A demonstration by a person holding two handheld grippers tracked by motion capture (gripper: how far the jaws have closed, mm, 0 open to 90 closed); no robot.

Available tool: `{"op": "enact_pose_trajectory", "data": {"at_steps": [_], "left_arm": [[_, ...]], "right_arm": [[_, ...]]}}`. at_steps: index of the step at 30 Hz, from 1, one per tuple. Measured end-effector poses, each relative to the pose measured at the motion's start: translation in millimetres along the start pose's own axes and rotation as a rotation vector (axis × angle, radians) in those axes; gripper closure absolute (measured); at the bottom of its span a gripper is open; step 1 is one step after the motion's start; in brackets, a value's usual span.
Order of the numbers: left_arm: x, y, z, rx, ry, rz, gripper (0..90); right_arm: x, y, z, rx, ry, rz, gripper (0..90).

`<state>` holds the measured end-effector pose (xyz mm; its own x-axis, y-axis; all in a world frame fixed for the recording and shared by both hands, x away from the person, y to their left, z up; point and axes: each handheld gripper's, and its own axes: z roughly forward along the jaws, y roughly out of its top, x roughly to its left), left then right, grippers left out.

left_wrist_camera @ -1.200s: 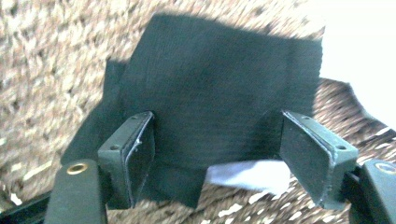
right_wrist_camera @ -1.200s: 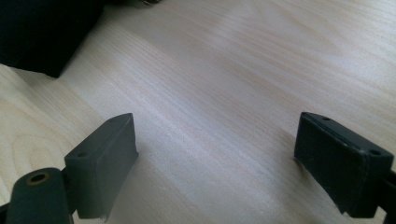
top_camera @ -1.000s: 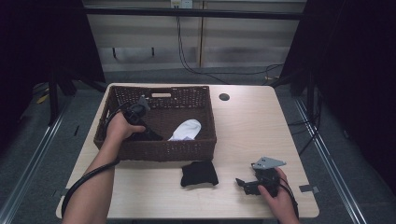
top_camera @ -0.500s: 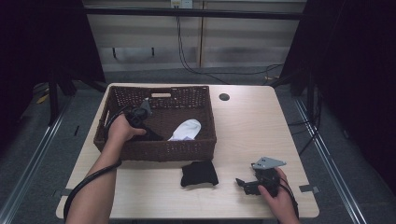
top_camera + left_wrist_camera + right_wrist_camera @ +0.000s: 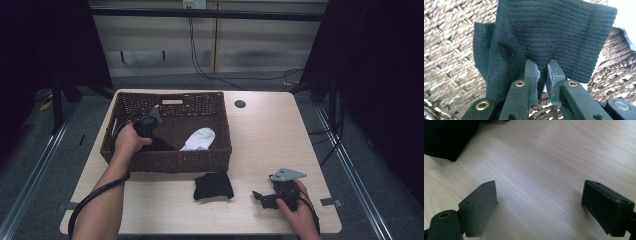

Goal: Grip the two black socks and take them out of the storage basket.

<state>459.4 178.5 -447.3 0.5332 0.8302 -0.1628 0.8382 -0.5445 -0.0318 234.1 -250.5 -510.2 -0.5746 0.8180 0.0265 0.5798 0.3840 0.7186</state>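
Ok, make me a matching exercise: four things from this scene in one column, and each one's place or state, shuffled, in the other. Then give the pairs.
Column one:
1. white sock
2. black sock in the left gripper view
3. black cloth in front of the basket
4. right gripper

Column two:
A. open, just above bare table wood
B. lying loose inside the basket
C. pinched by the left gripper
D. lying on the table, outside the basket

Pairs: 1-B, 2-C, 3-D, 4-A
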Motion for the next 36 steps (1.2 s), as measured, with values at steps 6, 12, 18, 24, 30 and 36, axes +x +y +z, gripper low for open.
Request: {"op": "enact_pose_trajectory", "data": {"at_steps": [6, 12, 18, 24, 30, 36], "left_arm": [[-1.3, -5.8, -10.5, 0.000, -0.003, 0.007, 81.7], [-7.8, -8.0, -38.1, 0.005, -0.017, 0.018, 81.8], [-12.5, -10.2, -70.1, -0.007, -0.021, 0.030, 81.9], [-21.3, -13.1, -102.2, -0.020, -0.018, 0.062, 81.9], [-44.6, -20.7, -151.1, -0.056, -0.012, 0.134, 81.9], [-86.8, -35.8, -194.9, -0.104, -0.036, 0.269, 81.8]], "right_arm": [[0.0, 0.0, 0.0, 0.000, 0.000, 0.000, 12.1], [-0.3, 0.0, 0.1, -0.002, 0.000, -0.004, 12.0], [-0.3, 0.1, 0.1, -0.002, 0.000, -0.003, 12.0], [-0.2, 0.1, 0.1, -0.002, 0.000, -0.002, 12.0], [-0.3, 0.2, -0.1, -0.001, -0.001, -0.002, 12.1], [-0.3, 0.2, -0.1, -0.001, -0.001, -0.002, 12.1]]}}
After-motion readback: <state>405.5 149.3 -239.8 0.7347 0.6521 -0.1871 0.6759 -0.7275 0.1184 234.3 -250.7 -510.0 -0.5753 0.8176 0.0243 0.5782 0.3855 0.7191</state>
